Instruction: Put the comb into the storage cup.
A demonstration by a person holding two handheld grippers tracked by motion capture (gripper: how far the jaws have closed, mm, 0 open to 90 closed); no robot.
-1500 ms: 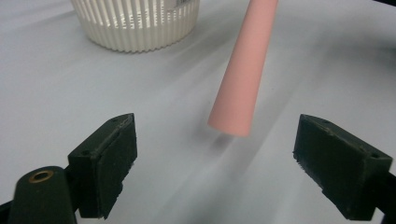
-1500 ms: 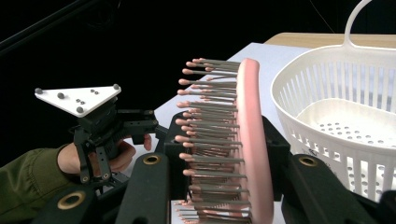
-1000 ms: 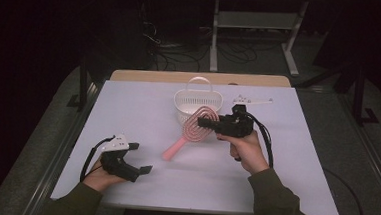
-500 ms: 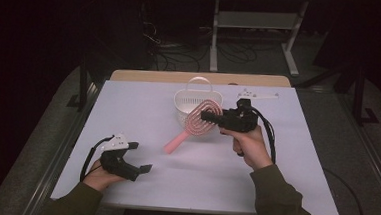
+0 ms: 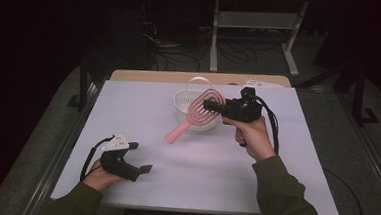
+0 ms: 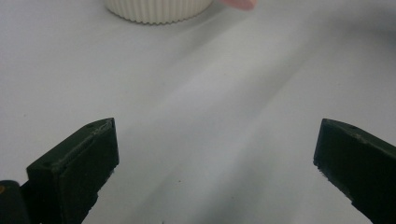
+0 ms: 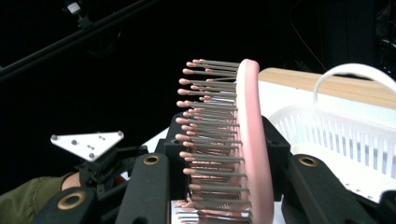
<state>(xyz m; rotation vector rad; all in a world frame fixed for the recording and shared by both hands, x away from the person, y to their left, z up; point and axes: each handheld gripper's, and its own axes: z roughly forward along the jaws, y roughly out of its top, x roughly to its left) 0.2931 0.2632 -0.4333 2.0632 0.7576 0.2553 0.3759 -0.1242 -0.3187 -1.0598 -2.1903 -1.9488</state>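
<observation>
A pink hairbrush (image 5: 198, 115) hangs tilted above the table, head up by the white basket (image 5: 184, 99), handle pointing down-left. My right gripper (image 5: 209, 105) is shut on the brush head; in the right gripper view the pink brush (image 7: 250, 140) with its grey bristles stands between the black jaws, the white basket (image 7: 345, 135) behind it. My left gripper (image 5: 140, 158) rests near the table's front left, jaws wide apart with nothing between them. In the left gripper view the left gripper (image 6: 215, 168) faces bare table, the ribbed basket (image 6: 159, 9) at the top edge.
The white table cover (image 5: 295, 159) spreads across the table, with a wooden strip (image 5: 170, 76) along its far edge. A small white object (image 5: 260, 84) lies at the back right. Dark floor, cables and a metal stand lie beyond.
My right gripper has lifted the hairbrush off the table; its handle now hangs in the air. The left gripper stayed where it was.
</observation>
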